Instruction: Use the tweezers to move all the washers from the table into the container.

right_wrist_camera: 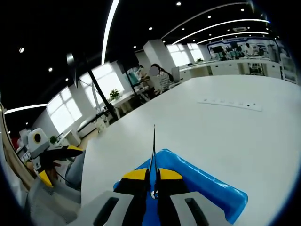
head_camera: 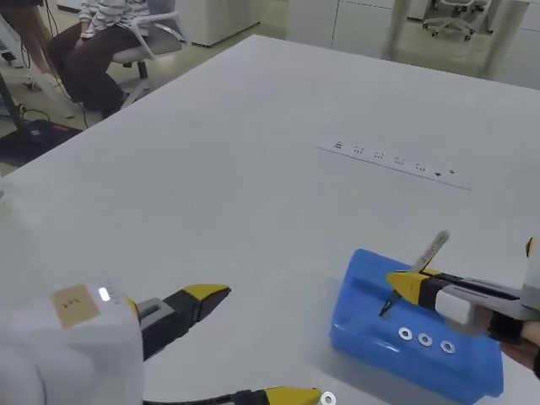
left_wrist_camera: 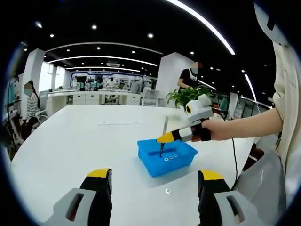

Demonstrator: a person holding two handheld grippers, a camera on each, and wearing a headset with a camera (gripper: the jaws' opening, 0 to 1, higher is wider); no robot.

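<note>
left hand-held gripper (head_camera: 266, 344): jaws spread wide apart, holding nothing, low over the white bench (head_camera: 253, 169). Best parked there, clear of the route.
loose washer: small silver ring washer (head_camera: 327, 398) lying flat on the bench, just beside the lower yellow jaw tip of the left hand-held gripper and near the container's left end. Seemingly the last one outside.
container: shallow blue plastic container (head_camera: 359, 287) resting on the bench to the right of that washer, top open.
washers inside: three silver ring washers (head_camera: 424, 340) in a row on the container floor, each apart from the next.
tweezers: slim silver metal tweezers (head_camera: 432, 247), tilted, tips down inside the container just left of the row. Too small to tell whether a washer sits between the tips.
right hand-held gripper (head_camera: 405, 283): jaws pressed together, clamped on the tweezers partway along their length.
step in hand: probably the drop-off, judging by where the tips are.
doing it well: ease the squeeze only with the tips low over the floor, so a washer lands flat rather than hopping the wall. Lift straight up past the rim before swinging left, without nudging the container.
next pick: come at the loose washer at a shallow angle and pinch across its edge — thin flat metal, likely to skate on the smooth bench.
</note>
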